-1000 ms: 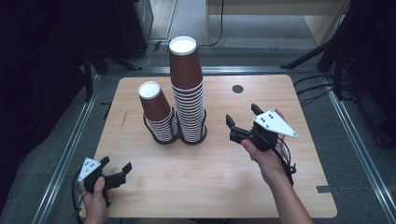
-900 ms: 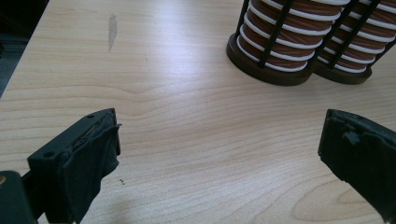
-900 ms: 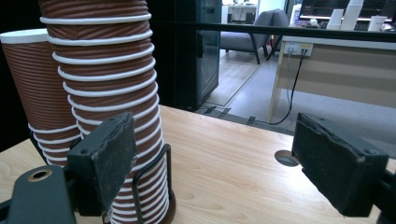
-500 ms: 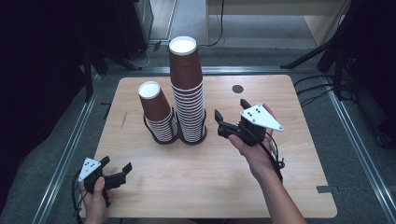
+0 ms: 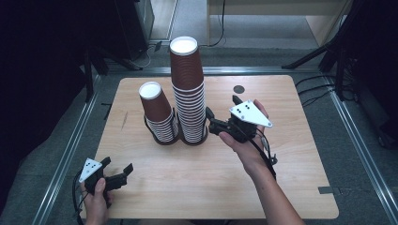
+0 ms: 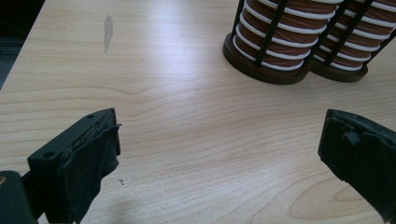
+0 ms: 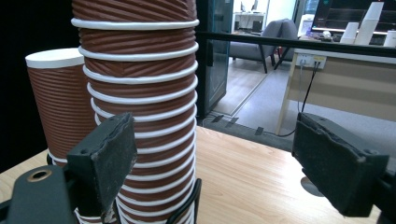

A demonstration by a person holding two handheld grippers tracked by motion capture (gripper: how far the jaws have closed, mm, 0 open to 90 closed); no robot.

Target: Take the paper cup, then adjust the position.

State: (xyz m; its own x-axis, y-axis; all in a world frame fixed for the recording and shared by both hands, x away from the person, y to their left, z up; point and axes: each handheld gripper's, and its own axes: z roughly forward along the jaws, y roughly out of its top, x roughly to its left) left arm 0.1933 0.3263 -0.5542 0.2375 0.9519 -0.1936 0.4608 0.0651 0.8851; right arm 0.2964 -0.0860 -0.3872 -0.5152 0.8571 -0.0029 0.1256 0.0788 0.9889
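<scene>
Surface: pale wooden table point(image 5: 187, 187), dark floor around.
Hidden: top of tall stack of ribbed brown paper cups point(image 5: 188, 89) cut off in right gripper view; base ringed by black wire holder point(image 5: 199, 139).
Place: table centre, shorter brown cup stack point(image 5: 157, 112) touching at 9 o'clock.
Right gripper point(image 5: 220, 112): jaws spread wide, empty, just beside tall stack at 3 o'clock.
Left gripper point(image 5: 117, 169): jaws released, empty, at 7 o'clock, well apart.
</scene>
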